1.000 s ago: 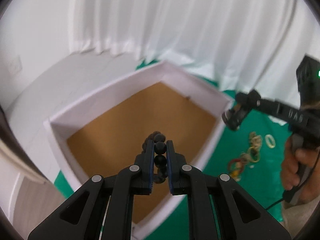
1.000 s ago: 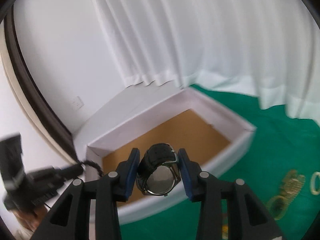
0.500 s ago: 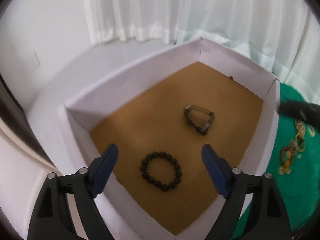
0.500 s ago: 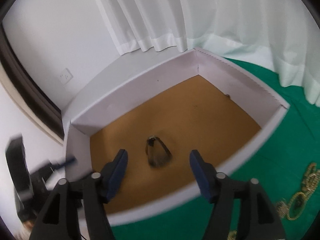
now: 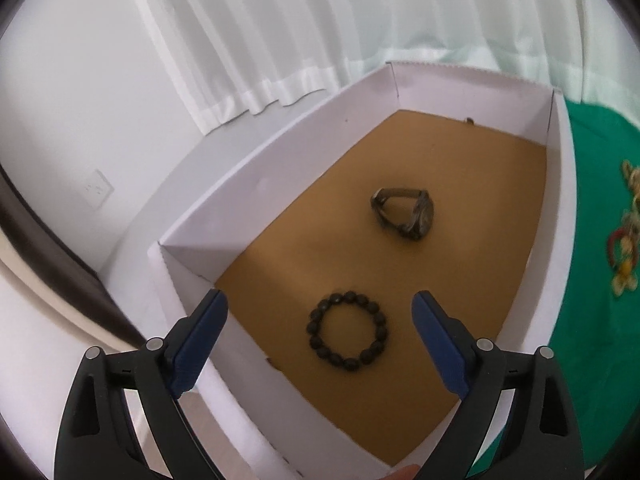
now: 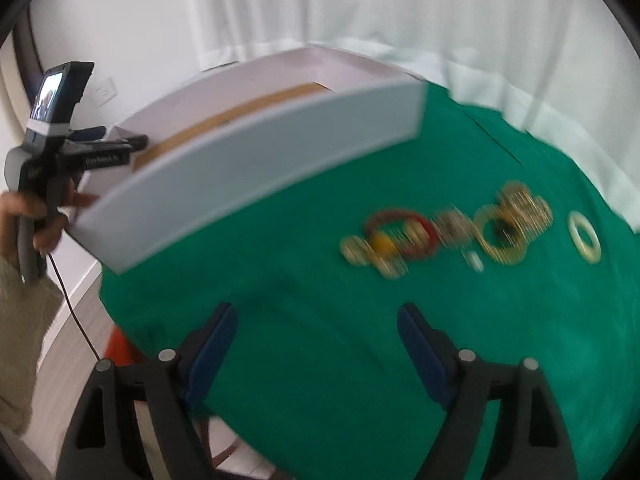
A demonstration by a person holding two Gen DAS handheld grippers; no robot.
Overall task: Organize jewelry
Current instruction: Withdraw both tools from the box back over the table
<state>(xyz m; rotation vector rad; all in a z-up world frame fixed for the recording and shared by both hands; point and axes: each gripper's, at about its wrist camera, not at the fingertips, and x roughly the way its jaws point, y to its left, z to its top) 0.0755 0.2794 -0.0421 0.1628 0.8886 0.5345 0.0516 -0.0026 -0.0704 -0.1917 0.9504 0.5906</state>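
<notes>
The green-covered bench (image 6: 320,320) carries a white box (image 5: 280,168) holding a watch (image 5: 404,214) and a black bead bracelet (image 5: 347,334), well apart. The unsorted jewelry cluster (image 6: 448,236) lies blurred ahead and right of the right tool (image 6: 316,344), which is nearer. Both it and the left tool (image 5: 320,336) are spread and empty.

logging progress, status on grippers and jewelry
Left gripper open, empty. Right gripper open, empty. Bead bracelet and watch in box. Nothing blocking.
</notes>
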